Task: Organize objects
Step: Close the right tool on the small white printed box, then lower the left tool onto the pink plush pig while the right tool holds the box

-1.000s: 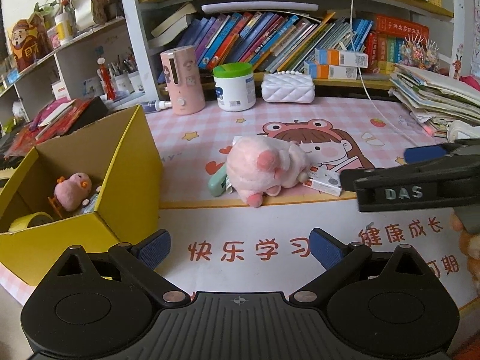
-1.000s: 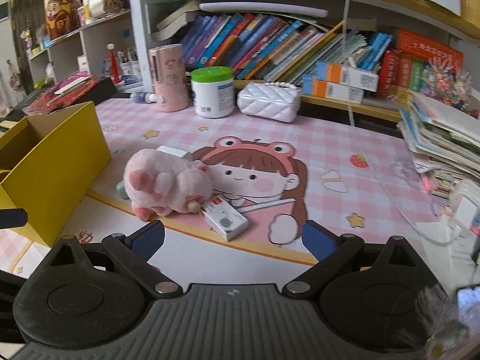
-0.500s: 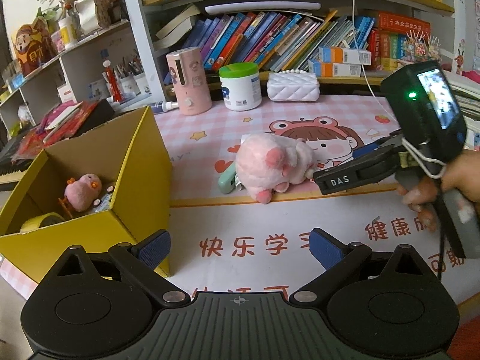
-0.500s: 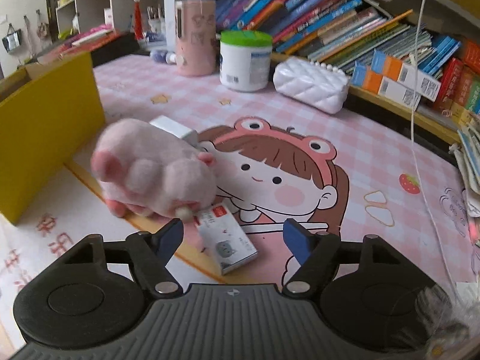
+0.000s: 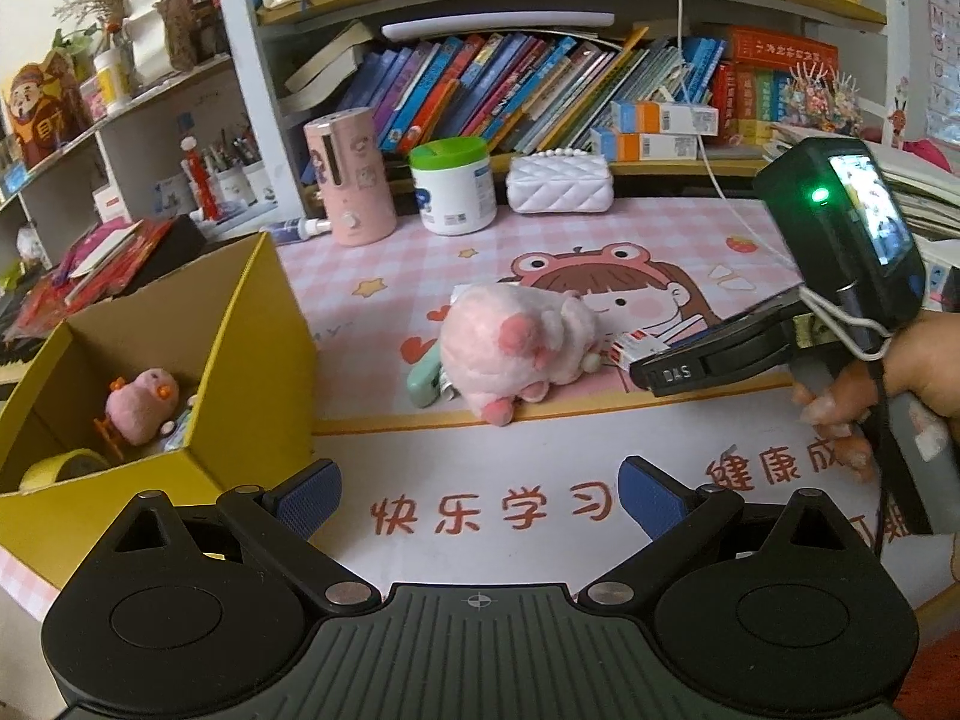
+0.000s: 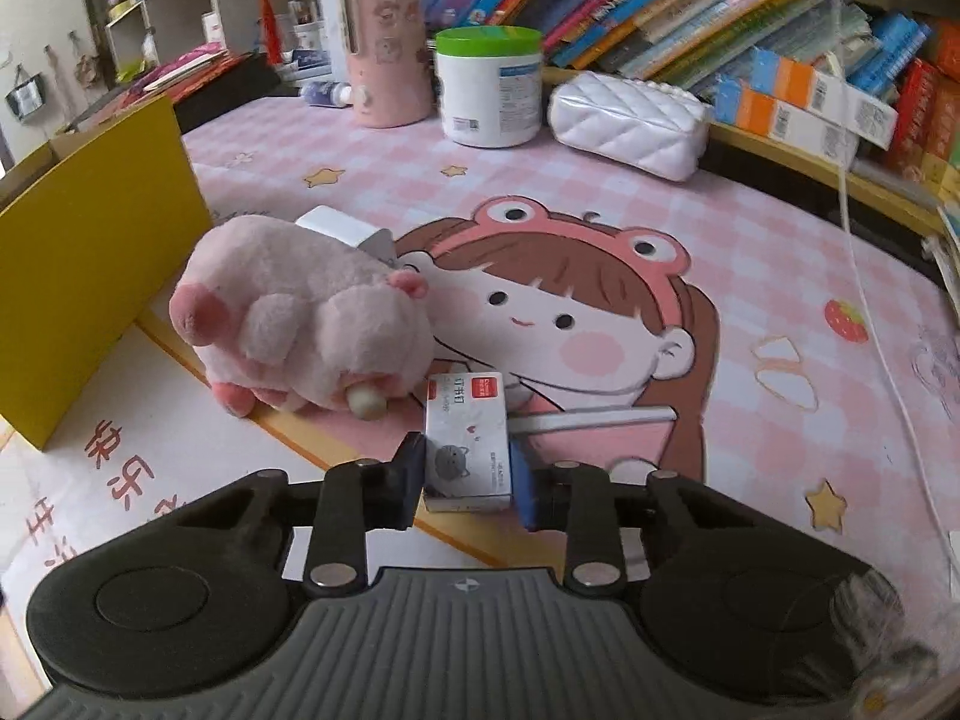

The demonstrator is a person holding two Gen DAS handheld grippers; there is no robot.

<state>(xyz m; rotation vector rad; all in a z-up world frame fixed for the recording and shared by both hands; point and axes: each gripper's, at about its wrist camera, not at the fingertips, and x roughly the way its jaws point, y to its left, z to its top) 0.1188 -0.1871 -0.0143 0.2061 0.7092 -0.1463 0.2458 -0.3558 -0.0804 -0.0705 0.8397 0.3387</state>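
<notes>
The right gripper (image 6: 467, 474) has its two pads pressed on the sides of a small white box (image 6: 467, 444) with a red label and a grey cat picture. The box lies on the pink desk mat (image 6: 690, 222), on the drawn girl. Just left of it, touching or nearly touching, lies a pink plush pig (image 6: 300, 324), and it crowds that side of the grip. Behind the pig there is a white block (image 6: 345, 228), maybe a charger; most of it is hidden. In the left wrist view a pale green object (image 5: 425, 381) sticks out from under the pig.

The left gripper (image 5: 477, 495) hangs above the white front part of the mat, fingers wide apart and holding nothing.

At the left stands a yellow cardboard box (image 5: 252, 360), open on top. Inside it are a small pink plush bird (image 5: 141, 405) and a roll of yellow tape (image 5: 63, 468).

At the back of the mat stand a pink cylinder (image 6: 387, 48), a white jar with green lid (image 6: 487, 87) and a white quilted bag (image 6: 627, 117).
</notes>
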